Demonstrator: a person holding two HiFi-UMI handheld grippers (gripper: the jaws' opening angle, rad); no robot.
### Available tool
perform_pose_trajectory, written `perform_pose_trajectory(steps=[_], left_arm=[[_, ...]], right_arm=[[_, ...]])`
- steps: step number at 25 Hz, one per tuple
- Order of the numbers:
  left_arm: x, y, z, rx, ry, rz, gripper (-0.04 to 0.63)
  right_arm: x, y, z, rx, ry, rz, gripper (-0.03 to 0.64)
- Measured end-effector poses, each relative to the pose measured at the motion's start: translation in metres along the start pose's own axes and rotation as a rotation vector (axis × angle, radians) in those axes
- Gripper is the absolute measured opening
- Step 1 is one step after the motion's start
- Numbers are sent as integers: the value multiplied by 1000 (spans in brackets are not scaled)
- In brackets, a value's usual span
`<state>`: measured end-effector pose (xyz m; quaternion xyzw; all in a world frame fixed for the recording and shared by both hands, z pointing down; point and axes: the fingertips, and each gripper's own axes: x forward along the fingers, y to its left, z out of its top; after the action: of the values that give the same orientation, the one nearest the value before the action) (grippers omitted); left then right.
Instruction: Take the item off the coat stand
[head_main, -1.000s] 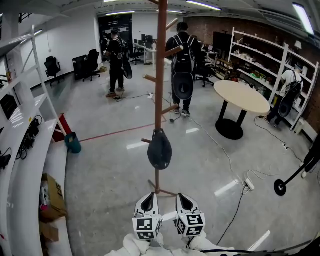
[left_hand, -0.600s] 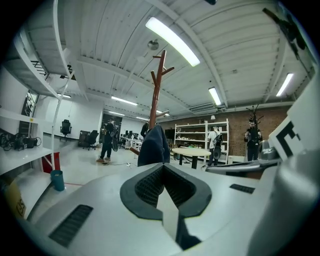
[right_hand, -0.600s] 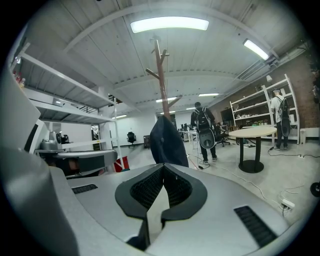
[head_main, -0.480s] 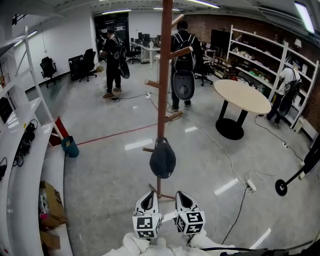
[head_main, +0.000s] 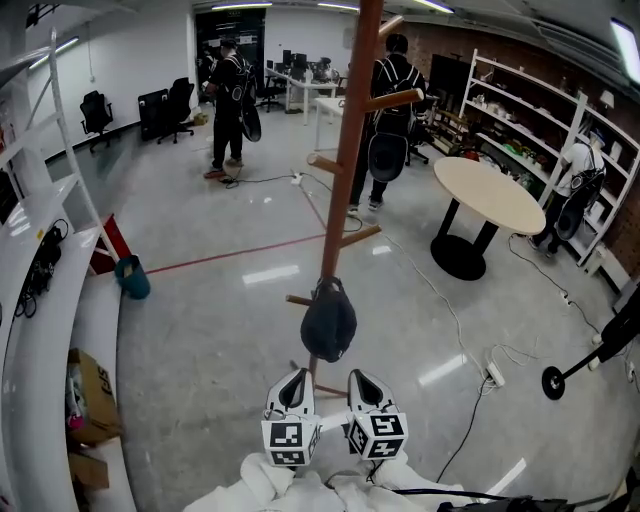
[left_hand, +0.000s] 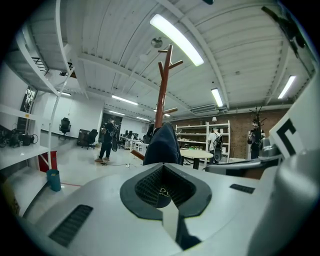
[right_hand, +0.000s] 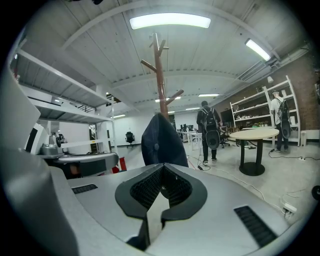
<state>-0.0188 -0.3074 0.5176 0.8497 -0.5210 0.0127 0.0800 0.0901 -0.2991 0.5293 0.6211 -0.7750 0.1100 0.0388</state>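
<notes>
Head view: the grey floor (head_main: 220, 330) fills the frame. White shelves (head_main: 545, 115) line the brick wall at 2 o'clock, and a white bench (head_main: 45, 330) curves along 8 o'clock. The brown stand (head_main: 345, 180) rises from just below centre toward 12 o'clock, with pegs branching off both sides. A round table (head_main: 490, 195) sits at 3 o'clock. Three people with backpacks stand at 11, 1 and 3 o'clock. The dark cap (head_main: 328, 322) hangs on a low peg of the stand, just below centre at 6 o'clock. A teal bin (head_main: 131, 277) is at 9 o'clock.

The left gripper (head_main: 296, 378) and right gripper (head_main: 360, 380) sit side by side at 6 o'clock, just short of the cap and apart from it. Both point level at the cap (left_hand: 162, 145), which fills the middle ahead of each. The left gripper (left_hand: 163, 186) is clenched with nothing held. The right gripper (right_hand: 161, 189) is likewise clenched and empty, cap (right_hand: 161, 140) at its 12 o'clock.
</notes>
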Motion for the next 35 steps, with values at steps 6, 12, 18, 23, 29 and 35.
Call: perform_pose_trajectory(steps=[6, 12, 18, 23, 29, 35], left_arm=[[4, 4, 5, -11, -7, 20, 1], [9, 9, 5, -12, -6, 61, 0], [8, 11, 15, -11, -11, 91, 0], [7, 9, 16, 0, -3, 98, 0], [3, 13, 13, -2, 3, 123, 0], [-2, 20, 11, -5, 6, 151, 1]], right_arm=[[5, -1, 5, -9, 6, 13, 11], [14, 1, 12, -22, -9, 49, 11], [17, 7, 26, -51, -33, 85, 11], [20, 9, 33, -47, -50, 95, 11], [26, 12, 32, -52, -40, 119, 12], [33, 22, 30, -54, -28, 159, 64]])
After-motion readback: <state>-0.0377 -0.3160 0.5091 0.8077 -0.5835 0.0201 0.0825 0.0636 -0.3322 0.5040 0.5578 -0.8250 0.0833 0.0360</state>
